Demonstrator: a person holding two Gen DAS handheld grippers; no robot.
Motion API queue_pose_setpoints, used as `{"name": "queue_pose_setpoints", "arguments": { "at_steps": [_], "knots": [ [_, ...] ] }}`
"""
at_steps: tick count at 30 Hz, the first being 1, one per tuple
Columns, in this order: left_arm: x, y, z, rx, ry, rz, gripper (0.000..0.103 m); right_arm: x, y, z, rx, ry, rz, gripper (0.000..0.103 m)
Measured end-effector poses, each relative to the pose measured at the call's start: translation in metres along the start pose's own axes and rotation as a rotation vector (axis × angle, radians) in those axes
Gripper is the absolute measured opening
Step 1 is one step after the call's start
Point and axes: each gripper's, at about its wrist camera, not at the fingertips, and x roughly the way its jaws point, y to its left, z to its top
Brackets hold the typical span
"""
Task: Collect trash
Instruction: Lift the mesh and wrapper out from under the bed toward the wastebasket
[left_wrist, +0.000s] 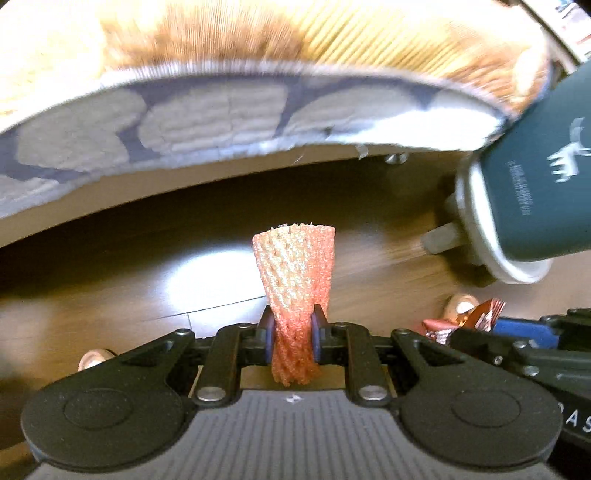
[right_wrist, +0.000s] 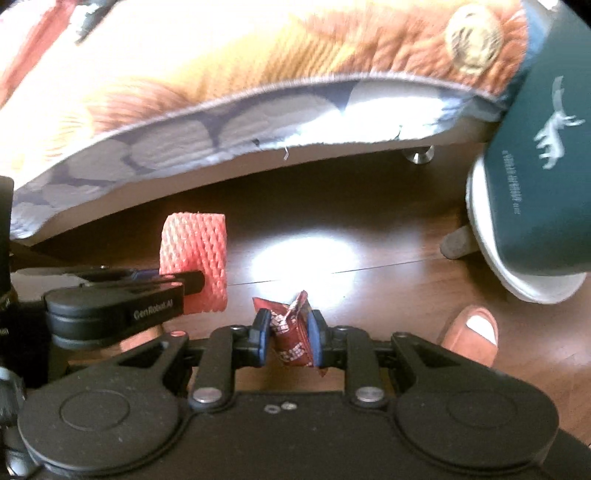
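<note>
**Two pieces of trash held above a wood floor**

A pink foam net is pinched near its lower end by the left gripper, whose jaws are narrowed onto it. Its long axis runs along the fingers, and the open, flared end points away from the camera, towards the floor. A crumpled red wrapper is clamped between the pads of the right gripper, its twisted tip pointing forward too. Both pieces are held clear of the floor.

The floor is dark wood plank with a bright glare patch. A patterned cover in orange and grey hangs over a pale furniture edge, with a metal foot beneath. A dark green bin on a white base stands to the right.

The foot and the net's flat side are seen clearly only from the right wrist, along with a toe in an orange slipper. From the left wrist, the wrapper is seen only in part.
</note>
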Motion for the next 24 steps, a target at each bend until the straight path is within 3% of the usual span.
{"name": "queue_pose_setpoints", "arguments": {
  "at_steps": [5, 13, 24],
  "knots": [
    [-0.058, -0.012, -0.012, -0.017, -0.054, -0.02, 0.018, -0.052, -0.007, -0.02, -0.016, -0.063, 0.008, 0.022],
    [-0.114, -0.072, -0.006, 0.022, -0.148, -0.056, 0.018, -0.124, -0.022, -0.033, -0.056, -0.18, 0.0, 0.022],
    [-0.178, -0.168, 0.05, 0.172, -0.286, -0.124, 0.018, -0.186, -0.092, 0.001, -0.016, -0.34, -0.097, 0.022]
  ]
}}
